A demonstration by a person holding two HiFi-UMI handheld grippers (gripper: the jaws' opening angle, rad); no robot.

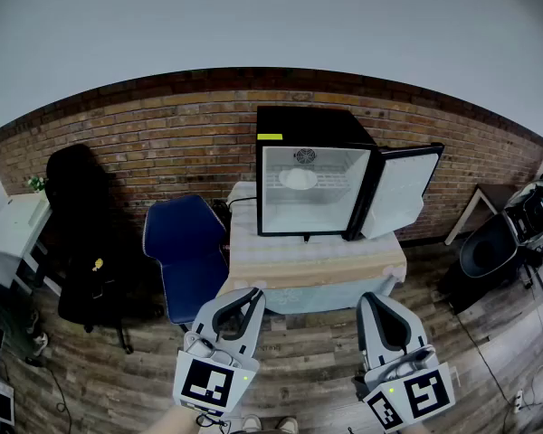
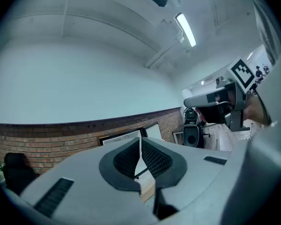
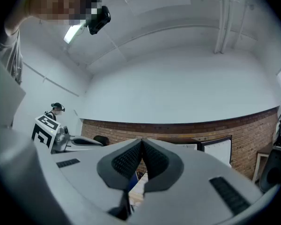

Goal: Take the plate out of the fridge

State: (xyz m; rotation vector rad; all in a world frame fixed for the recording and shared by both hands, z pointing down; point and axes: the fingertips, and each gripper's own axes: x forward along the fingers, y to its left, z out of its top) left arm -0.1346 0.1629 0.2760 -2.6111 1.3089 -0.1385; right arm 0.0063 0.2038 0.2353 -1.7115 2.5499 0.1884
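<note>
A small black fridge [image 1: 308,120] stands on a cloth-covered table [image 1: 317,265] against the brick wall, its door [image 1: 400,191] swung open to the right. Inside, a white plate [image 1: 298,179] lies on the wire shelf. My left gripper [image 1: 252,295] and right gripper [image 1: 376,298] hover low in the head view, well short of the table, both shut with nothing between the jaws. In the left gripper view the gripper [image 2: 140,142] points up at the wall and fridge top; the right gripper [image 3: 142,144] does the same in its own view.
A blue chair [image 1: 188,247] stands left of the table, a black chair [image 1: 81,233] further left. A white cabinet [image 1: 16,224] sits at the far left. A small side table [image 1: 475,208] and dark equipment [image 1: 507,233] are at the right. The floor is wooden planks.
</note>
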